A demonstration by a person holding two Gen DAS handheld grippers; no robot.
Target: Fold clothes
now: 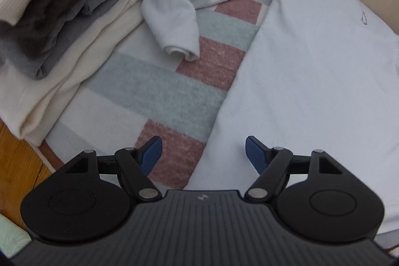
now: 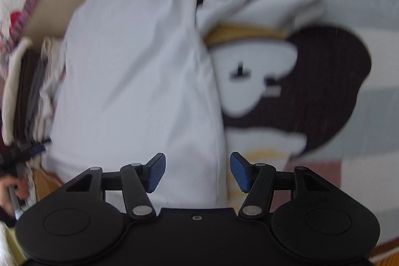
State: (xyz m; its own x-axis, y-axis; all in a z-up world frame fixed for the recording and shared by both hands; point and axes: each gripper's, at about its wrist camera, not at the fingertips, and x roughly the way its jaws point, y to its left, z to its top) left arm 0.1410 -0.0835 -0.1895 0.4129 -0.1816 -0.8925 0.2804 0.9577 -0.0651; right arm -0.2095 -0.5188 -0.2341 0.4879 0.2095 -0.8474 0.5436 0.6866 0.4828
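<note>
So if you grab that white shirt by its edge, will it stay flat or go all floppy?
Probably floppy: the white shirt is soft cloth, and its sleeve already lies bent and crumpled. It looks light, so it would likely drape from the open left gripper and drag along the striped blanket.

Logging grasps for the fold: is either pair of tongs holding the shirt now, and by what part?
Nothing is held. Left tongs and right tongs are open above the shirt.

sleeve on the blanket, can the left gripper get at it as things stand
Probably yes. The left gripper is open and holds nothing, and the sleeve lies loose on the striped blanket ahead of it, cuff exposed. Nothing lies between them; the folded pile sits off to the side.
</note>
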